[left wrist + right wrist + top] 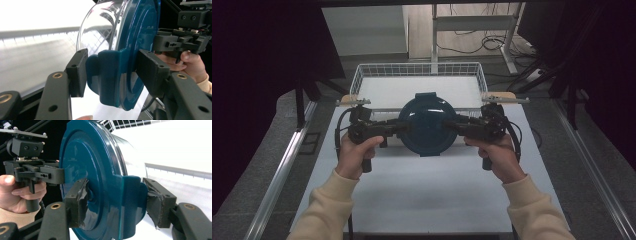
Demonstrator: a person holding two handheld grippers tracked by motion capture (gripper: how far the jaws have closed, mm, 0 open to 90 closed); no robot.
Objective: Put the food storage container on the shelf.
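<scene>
A round container with a dark teal lid (pixel 428 124) and a clear body (pixel 100 27) hangs above the white table (pixel 427 195), its lid facing the high camera. My left gripper (pixel 404 126) is shut on the lid's left side latch (pixel 107 75), its pads (pixel 77 72) pressing latch and lid rim. Opposite, my right gripper (pixel 451 125) is shut on the other latch (pixel 130 202), with taped pads (pixel 157 205) on either side. The left gripper view shows the right gripper (pixel 175 42) beyond the lid. In the right gripper view the left gripper (pixel 37 172) sits behind the lid (pixel 82 157).
A white wire basket (pixel 419 67) stands just behind the container at the table's far side. Two wooden blocks (pixel 499 95) flank its front corners. Metal rails (pixel 282 170) run along both sides of the table, and dark curtains hang at left and right.
</scene>
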